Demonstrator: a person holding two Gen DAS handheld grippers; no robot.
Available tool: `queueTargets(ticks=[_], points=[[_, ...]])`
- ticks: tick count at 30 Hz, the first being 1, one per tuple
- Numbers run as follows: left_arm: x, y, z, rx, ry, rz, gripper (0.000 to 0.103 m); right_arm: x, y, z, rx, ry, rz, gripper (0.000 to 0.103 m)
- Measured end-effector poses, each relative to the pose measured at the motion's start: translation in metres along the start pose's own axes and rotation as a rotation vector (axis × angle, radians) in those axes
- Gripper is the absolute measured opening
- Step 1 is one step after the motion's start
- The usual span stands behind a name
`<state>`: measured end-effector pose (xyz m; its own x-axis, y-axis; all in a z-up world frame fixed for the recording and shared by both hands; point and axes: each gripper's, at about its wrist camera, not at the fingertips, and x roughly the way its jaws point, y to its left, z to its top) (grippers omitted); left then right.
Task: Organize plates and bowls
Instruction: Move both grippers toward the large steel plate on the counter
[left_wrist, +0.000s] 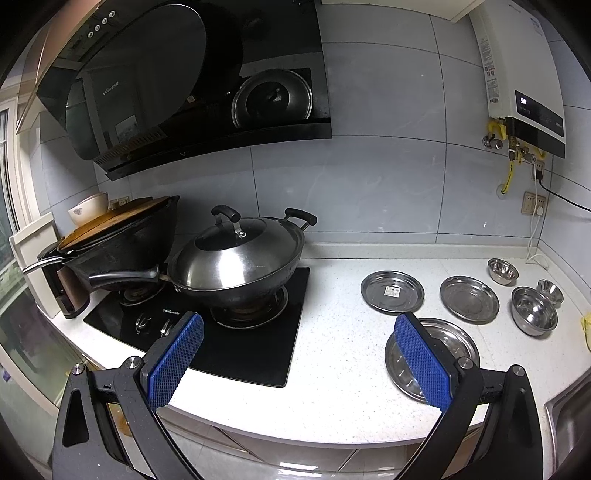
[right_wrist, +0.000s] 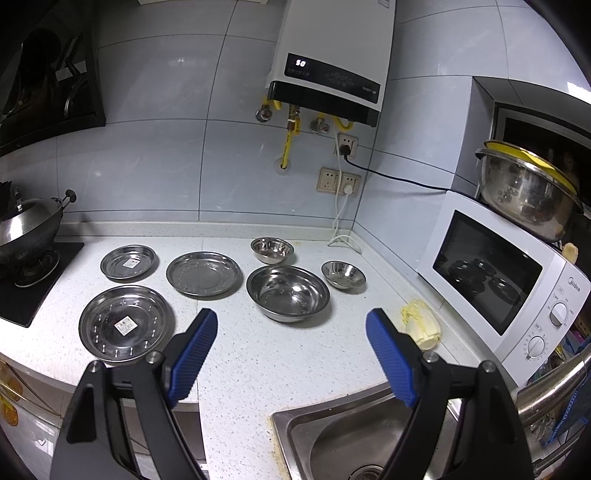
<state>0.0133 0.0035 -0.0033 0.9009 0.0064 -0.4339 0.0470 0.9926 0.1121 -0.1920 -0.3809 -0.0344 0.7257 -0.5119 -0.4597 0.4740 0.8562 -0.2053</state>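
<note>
White speckled countertop (right_wrist: 258, 354), nothing stacked so far: three steel plates and three bowls sit apart. Both grippers hang empty, jaws spread. Left gripper (left_wrist: 299, 354) is nearer; the nearest plate (left_wrist: 452, 341) lies just past its right finger.

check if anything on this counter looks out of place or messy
One oddity: a pale yellow napa cabbage piece lies bare on the white speckled counter, between the big steel bowl and the white microwave. It is food among the dishes. Brownish grime lines the steel sink rim. Plates and bowls sit upright, none spilled.
</note>
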Motion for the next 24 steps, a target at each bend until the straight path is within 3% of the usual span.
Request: queueTargets(ticks=[12,17,24], points=[[0.017,0.001,0.010,0.038,0.062,-0.032,0.102,0.003,0.014,0.010,0.009,-0.010,-0.019,0.083],[0.021,0.005,0.019,0.019,0.010,-0.078,0.102,-0.002,0.029,0.020,0.011,-0.040,-0.042,0.083],[0.036,0.004,0.032,0.034,-0.005,-0.114,0.102,-0.001,0.048,0.033,0.027,-0.047,-0.032,0.083]])
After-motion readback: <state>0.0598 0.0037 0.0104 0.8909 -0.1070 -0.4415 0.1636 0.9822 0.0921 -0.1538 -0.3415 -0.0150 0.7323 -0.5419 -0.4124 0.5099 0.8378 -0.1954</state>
